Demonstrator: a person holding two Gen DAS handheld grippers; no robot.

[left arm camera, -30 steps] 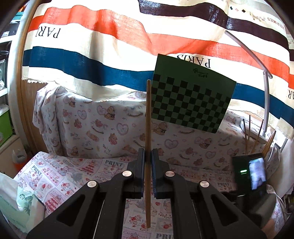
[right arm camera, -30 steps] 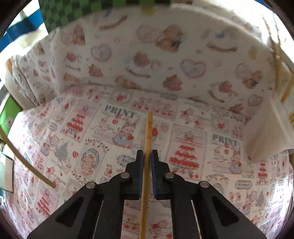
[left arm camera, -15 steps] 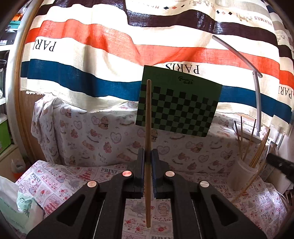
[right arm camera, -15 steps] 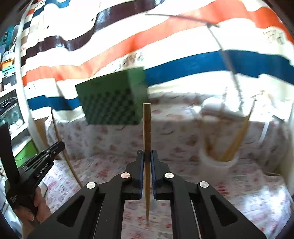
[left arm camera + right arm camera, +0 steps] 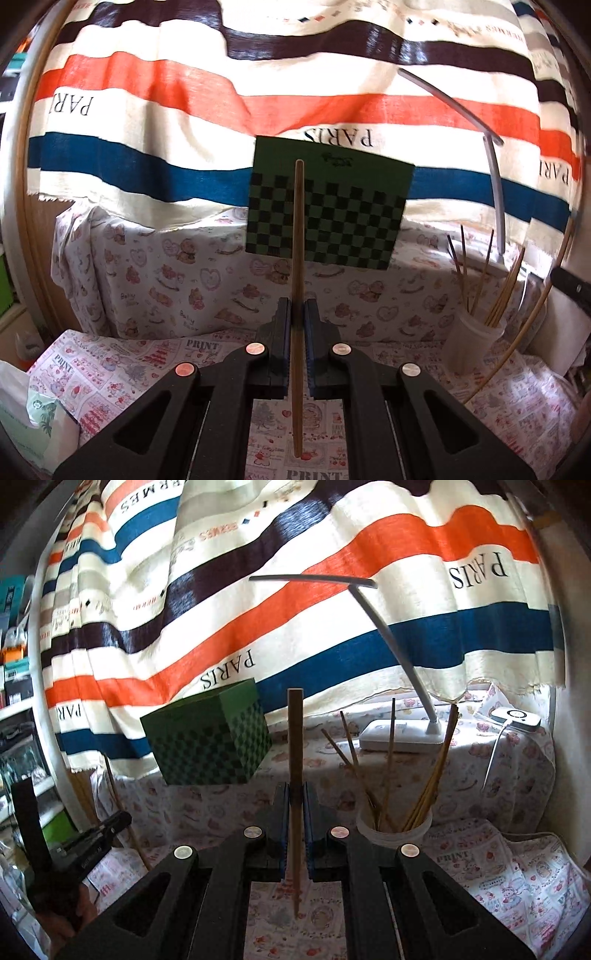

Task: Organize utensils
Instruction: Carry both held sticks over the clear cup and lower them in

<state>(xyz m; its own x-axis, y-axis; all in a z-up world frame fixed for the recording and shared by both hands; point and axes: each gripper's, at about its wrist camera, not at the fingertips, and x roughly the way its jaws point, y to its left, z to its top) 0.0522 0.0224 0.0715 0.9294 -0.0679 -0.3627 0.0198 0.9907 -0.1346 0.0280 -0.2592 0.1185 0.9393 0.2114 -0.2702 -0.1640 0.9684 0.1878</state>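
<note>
Your right fingers point(image 5: 295, 834) are squeezed tight on a wooden chopstick point(image 5: 294, 746). The stick stands straight up between them, its long way running from 6 o'clock to 12 o'clock, with the thin tip poking out below. Your left fingers point(image 5: 297, 350) are squeezed shut the same way on another chopstick point(image 5: 297, 240), also standing straight up.

Over the patterned desk point(image 5: 517, 867), the white cup point(image 5: 393, 832) full of sticks sits at about 2 o'clock from your right fingers, close by. From your left fingers the same cup point(image 5: 471, 339) is at 3 o'clock and farther off. So your right hand is nearer, and I think its stick goes in first, thin tip down.
</note>
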